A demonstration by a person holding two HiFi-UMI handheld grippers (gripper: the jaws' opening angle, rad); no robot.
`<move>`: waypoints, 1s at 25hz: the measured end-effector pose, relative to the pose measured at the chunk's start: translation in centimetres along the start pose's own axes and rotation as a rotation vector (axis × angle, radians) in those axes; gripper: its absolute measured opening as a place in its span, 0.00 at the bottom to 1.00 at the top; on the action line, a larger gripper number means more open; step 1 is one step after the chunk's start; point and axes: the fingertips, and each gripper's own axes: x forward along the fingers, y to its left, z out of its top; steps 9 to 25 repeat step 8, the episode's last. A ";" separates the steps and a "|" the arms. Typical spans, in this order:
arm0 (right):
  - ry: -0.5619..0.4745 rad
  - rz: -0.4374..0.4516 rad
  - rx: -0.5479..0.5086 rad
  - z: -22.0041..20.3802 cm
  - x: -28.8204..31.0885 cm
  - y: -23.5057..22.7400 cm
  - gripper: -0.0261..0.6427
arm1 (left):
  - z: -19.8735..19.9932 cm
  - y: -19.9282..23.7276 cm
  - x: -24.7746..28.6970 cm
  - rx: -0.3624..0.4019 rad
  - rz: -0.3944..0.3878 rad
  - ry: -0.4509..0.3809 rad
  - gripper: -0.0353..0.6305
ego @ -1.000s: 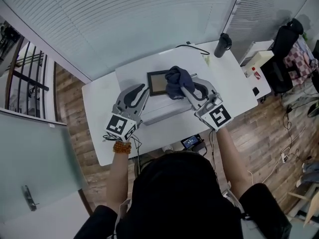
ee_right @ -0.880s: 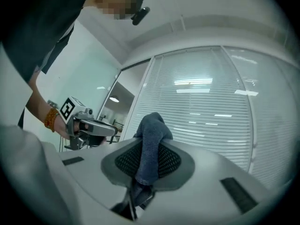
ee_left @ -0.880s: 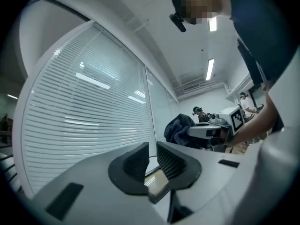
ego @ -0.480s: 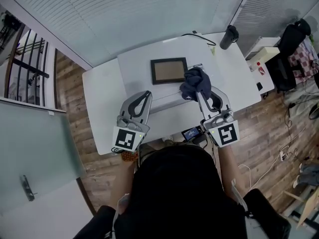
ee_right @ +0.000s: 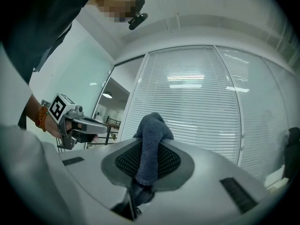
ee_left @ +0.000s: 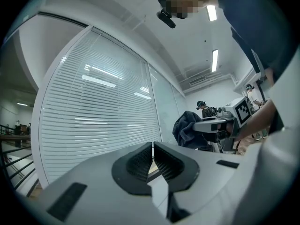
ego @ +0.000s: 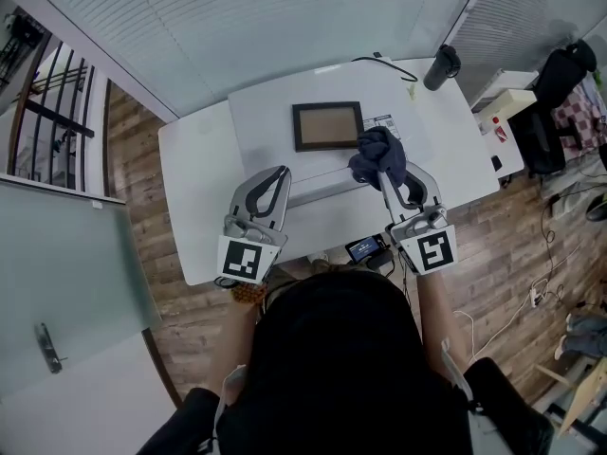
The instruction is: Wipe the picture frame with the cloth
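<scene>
At the table's (ego: pixel 194 216) near right, the right gripper (ego: pixel 384 176) clamps the dark blue cloth (ego: pixel 376 150), which bunches above its jaws. To its left, the left gripper (ego: pixel 281 176) is empty, jaws pressed together. Farther back, the picture frame (ego: pixel 327 126) lies flat, its near right corner beside the cloth.

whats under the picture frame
The picture frame lies flat on a pale grey mat on the white table. Whether anything else sits beneath it cannot be seen; the frame covers that spot.
</scene>
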 end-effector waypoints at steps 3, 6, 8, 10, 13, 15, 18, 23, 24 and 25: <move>-0.002 0.004 0.001 0.0 0.2 0.1 0.10 | -0.2 0.0 0.0 0.000 0.002 0.005 0.08; -0.007 0.013 -0.001 0.0 0.6 0.3 0.10 | -0.4 0.0 0.0 -0.003 0.004 0.001 0.08; -0.009 0.019 -0.004 0.0 0.8 0.5 0.10 | -0.5 0.0 0.0 -0.004 0.004 -0.001 0.08; -0.009 0.019 -0.004 0.0 0.8 0.5 0.10 | -0.5 0.0 0.0 -0.004 0.004 -0.001 0.08; -0.009 0.019 -0.004 0.0 0.8 0.5 0.10 | -0.5 0.0 0.0 -0.004 0.004 -0.001 0.08; -0.009 0.019 -0.004 0.0 0.8 0.5 0.10 | -0.5 0.0 0.0 -0.004 0.004 -0.001 0.08; -0.009 0.019 -0.004 0.0 0.8 0.5 0.10 | -0.5 0.0 0.0 -0.004 0.004 -0.001 0.08; -0.009 0.019 -0.004 0.0 0.8 0.5 0.10 | -0.5 0.0 0.0 -0.004 0.004 -0.001 0.08; -0.009 0.019 -0.004 0.0 0.8 0.5 0.10 | -0.5 0.0 0.0 -0.004 0.004 -0.001 0.08; -0.009 0.019 -0.004 0.0 0.8 0.5 0.10 | -0.5 0.0 0.0 -0.004 0.004 -0.001 0.08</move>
